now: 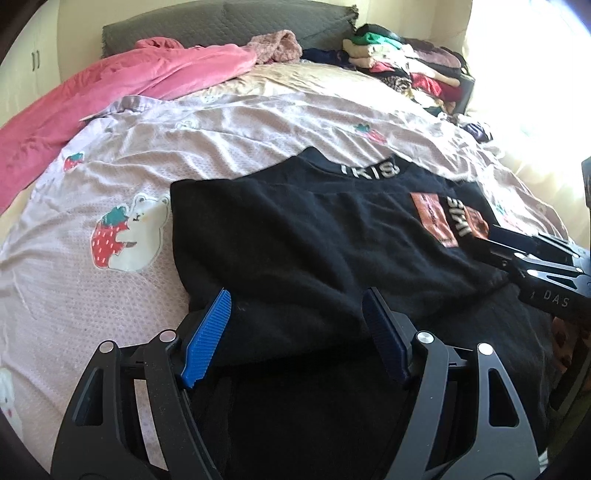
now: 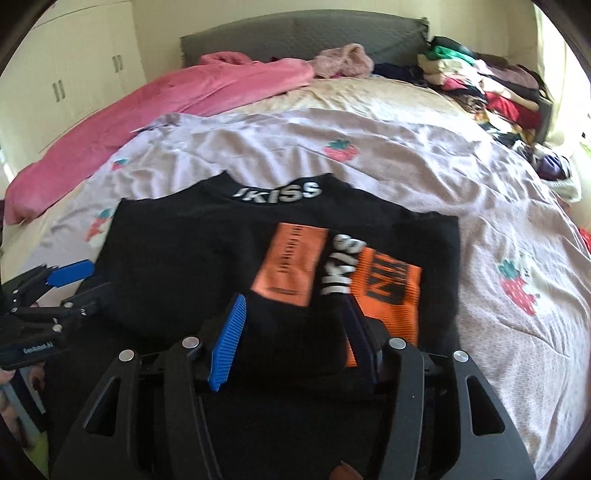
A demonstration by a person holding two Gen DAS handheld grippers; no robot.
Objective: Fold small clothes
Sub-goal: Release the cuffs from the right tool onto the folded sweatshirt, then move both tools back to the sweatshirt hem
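A black top [image 1: 314, 229] [image 2: 184, 251] with a white "KISS" collar and an orange patch [image 2: 291, 262] lies on the bed, its lower part folded up toward the collar. My left gripper [image 1: 295, 299] [image 2: 86, 282] stands open over the near left part of the fold, blue pads clear of the cloth. My right gripper [image 2: 294, 301] [image 1: 491, 245] hovers over the near right part by the patch. Its jaws stand apart with black fabric below them and nothing pinched.
The top rests on a pale pink strawberry-print bedspread [image 1: 92, 184]. A pink blanket [image 1: 129, 85] lies at the far left, a heap of mixed clothes [image 1: 406, 66] at the far right. A grey headboard [image 1: 221, 26] is behind, a cream wardrobe [image 2: 74, 66] to the left.
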